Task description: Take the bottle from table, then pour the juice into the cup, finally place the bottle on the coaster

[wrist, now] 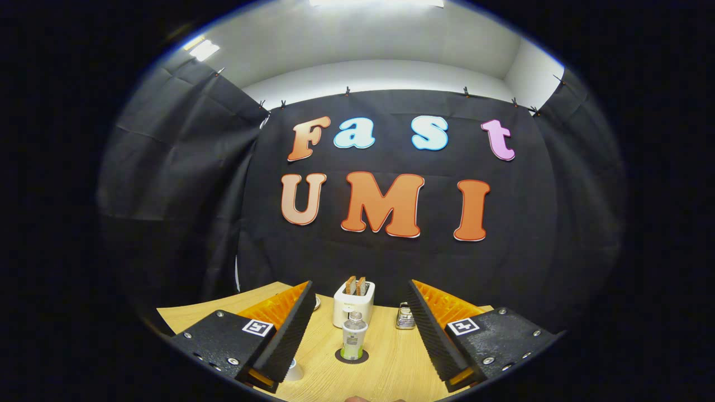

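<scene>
A small clear bottle (354, 335) with a pale label and a clear cap stands upright on a dark round coaster (352, 357) on the wooden table (385, 368). It sits between and a little beyond my two fingers. My gripper (358, 293) is open, its fingers spread wide with nothing between them. A white cup (294, 370) peeks out beside the left finger, mostly hidden by it.
A white toaster (353, 303) with two slices of toast stands just behind the bottle. A small shiny metal object (405, 317) sits to the toaster's right, by the right finger. A white rim (317, 302) shows left of the toaster. Black cloth walls the table's far side.
</scene>
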Available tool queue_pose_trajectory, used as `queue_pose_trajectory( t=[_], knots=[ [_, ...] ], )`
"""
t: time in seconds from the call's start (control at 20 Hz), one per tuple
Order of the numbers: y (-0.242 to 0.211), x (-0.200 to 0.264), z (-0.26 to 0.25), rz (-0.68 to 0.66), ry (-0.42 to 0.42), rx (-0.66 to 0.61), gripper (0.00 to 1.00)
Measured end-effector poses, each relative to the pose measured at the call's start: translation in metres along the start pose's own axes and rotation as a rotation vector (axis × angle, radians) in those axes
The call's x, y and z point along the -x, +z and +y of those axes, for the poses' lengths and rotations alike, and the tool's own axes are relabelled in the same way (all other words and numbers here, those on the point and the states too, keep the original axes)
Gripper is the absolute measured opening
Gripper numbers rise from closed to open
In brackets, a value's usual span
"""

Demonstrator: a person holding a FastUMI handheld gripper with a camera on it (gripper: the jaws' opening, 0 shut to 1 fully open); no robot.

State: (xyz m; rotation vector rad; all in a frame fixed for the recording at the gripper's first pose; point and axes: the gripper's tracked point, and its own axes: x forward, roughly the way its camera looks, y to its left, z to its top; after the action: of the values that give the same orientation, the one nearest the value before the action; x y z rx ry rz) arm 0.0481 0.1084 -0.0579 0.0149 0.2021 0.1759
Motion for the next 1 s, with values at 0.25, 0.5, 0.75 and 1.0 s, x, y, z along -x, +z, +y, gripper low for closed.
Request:
queue_pose_trajectory(
  t=[0.25,0.5,0.75,1.0],
  knots=[
    [0.035,0.038,-0.026,-0.063,-0.025,-0.033,0.98],
    [0.045,0.076,-0.039,-0.074,-0.073,-0.013,0.98],
    [0.055,0.105,-0.028,-0.031,-0.075,-0.012,0.98],
    [0.071,0.121,-0.023,-0.056,-0.07,-0.015,0.98]
  ],
)
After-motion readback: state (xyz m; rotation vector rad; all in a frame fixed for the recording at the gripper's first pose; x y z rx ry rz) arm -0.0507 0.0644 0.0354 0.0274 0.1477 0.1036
